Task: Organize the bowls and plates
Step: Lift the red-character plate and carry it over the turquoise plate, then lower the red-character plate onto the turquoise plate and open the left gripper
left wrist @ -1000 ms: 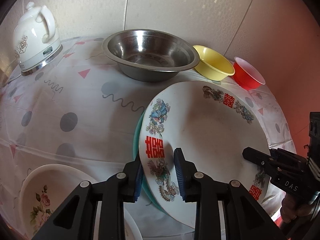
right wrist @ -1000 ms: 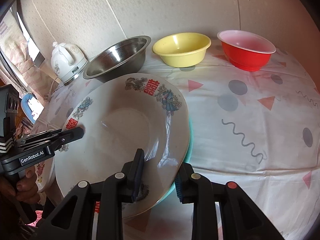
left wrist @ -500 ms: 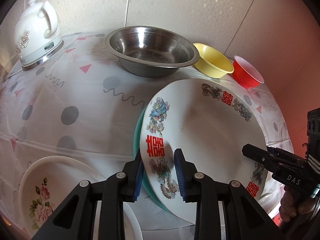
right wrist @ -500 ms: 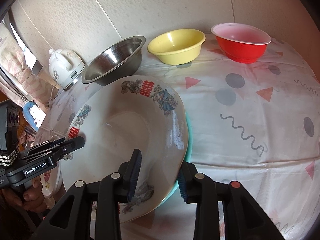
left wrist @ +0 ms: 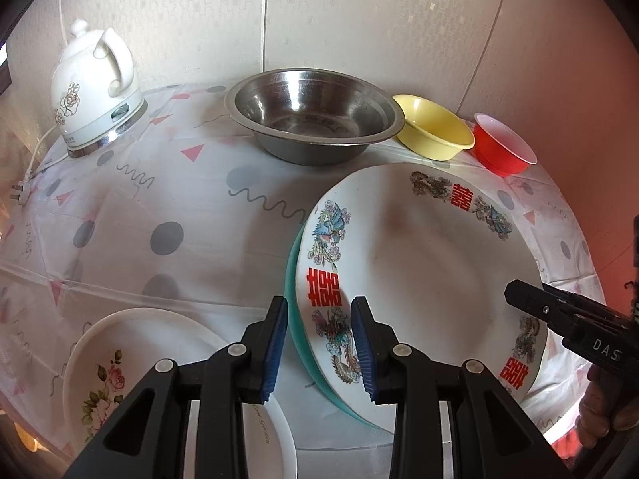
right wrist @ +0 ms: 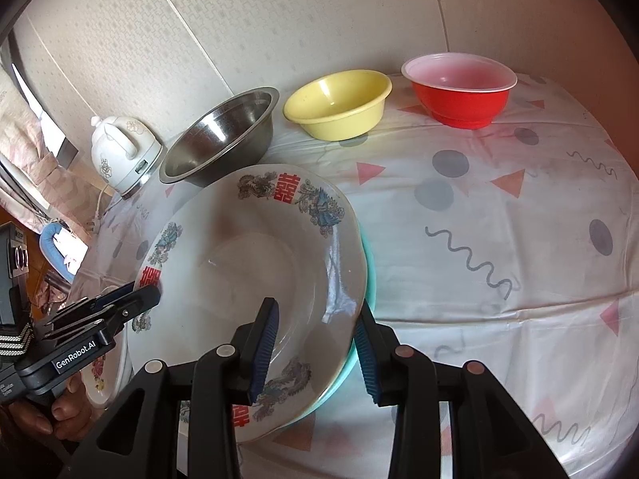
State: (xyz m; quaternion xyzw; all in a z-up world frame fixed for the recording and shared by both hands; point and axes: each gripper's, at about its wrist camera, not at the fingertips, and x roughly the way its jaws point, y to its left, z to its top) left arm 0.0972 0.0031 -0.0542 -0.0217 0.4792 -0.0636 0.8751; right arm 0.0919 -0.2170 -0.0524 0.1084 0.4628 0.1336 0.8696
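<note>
While both tools straddle its rim from opposite sides, the big white plate [left wrist: 431,271] lies near the front edge of the desk [left wrist: 159,207], stacked on a teal plate [left wrist: 293,279] of which only a thin crescent shows around its edge. The white plate is wide and shallow, with a glossy face and a plain round well. Its broad rim carries red double-happiness characters flanked by dragons and phoenixes in blue, green and pink. A faint reddish smudge shows on its inner slope.

The left tool [left wrist: 318,319] has the two stacked rims between its blue ribbed pads. Its jaws have just been opening, and a clear gap shows between the outer pad and the teal edge, so it is spread rather than pinching. The right tool [right wrist: 317,319] stands the same way at the opposite rim. Its jaws have also just been opening. One pad hangs over the plate's well and the other sits just outside the teal edge, not clamped.

Behind the stack a steel bowl [left wrist: 315,127], a yellow bowl [left wrist: 435,131] and a red bowl [left wrist: 503,151] stand in a row by the wall. A white kettle [left wrist: 96,92] sits at the far left. A white dish with roses [left wrist: 131,355] lies by the left tool. The desk wears a pale cloth with grey dots, pink triangles and squiggles.
</note>
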